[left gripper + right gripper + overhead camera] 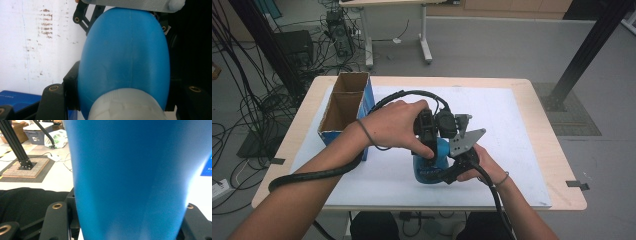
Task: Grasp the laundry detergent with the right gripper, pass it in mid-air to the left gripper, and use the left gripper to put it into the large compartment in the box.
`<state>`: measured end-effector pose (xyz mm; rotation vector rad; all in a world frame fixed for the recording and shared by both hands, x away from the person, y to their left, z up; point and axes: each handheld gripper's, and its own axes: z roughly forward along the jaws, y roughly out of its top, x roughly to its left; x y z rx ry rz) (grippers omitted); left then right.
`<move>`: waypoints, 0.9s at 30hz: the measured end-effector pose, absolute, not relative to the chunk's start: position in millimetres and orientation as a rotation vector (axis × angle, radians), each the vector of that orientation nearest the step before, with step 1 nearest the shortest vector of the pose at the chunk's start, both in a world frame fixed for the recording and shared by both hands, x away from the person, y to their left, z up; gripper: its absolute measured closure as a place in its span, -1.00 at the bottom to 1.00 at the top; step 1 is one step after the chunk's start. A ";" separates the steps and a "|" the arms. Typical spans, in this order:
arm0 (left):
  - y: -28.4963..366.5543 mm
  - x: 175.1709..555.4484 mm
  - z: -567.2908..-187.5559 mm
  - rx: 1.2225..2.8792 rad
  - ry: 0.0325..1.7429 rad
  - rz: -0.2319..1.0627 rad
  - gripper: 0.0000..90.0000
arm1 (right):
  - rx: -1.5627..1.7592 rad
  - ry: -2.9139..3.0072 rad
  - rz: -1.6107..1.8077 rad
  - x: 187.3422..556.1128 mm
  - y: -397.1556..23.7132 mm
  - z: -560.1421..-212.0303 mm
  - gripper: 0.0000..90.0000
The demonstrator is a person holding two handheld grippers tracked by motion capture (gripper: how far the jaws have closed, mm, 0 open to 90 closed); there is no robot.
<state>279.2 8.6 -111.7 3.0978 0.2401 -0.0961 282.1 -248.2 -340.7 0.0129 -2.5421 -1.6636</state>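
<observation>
Smooth rounded blue plastic bottle [432, 167] clamped by left gripper [428, 142] and right gripper [457, 167].

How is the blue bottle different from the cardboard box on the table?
The blue bottle is rounded, smooth plastic; the cardboard box is rectangular with brown inner walls. The bottle is clamped between both grippers at the mat's middle; the box stands free and open-topped at the left. Both show blue outside.

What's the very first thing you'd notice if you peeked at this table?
The bright blue bottle near the middle of the white mat, squeezed by both grippers at once: the left gripper clamps its top, the right gripper its side. Behind, at the mat's left edge, stands an open blue cardboard box.
</observation>
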 end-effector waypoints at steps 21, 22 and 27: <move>10.9 280.5 -111.7 3.091 0.247 -0.098 -0.17 | 0.006 -2.540 -1.668 282.0 -247.4 -341.5 -0.08; 11.2 280.4 -111.8 3.089 0.248 -0.098 -0.17 | 0.007 -2.540 -1.669 282.0 -247.4 -341.6 -0.08; 11.6 280.6 -111.3 3.086 0.259 -0.097 -0.17 | 0.006 -2.539 -1.670 282.6 -247.5 -341.5 -0.08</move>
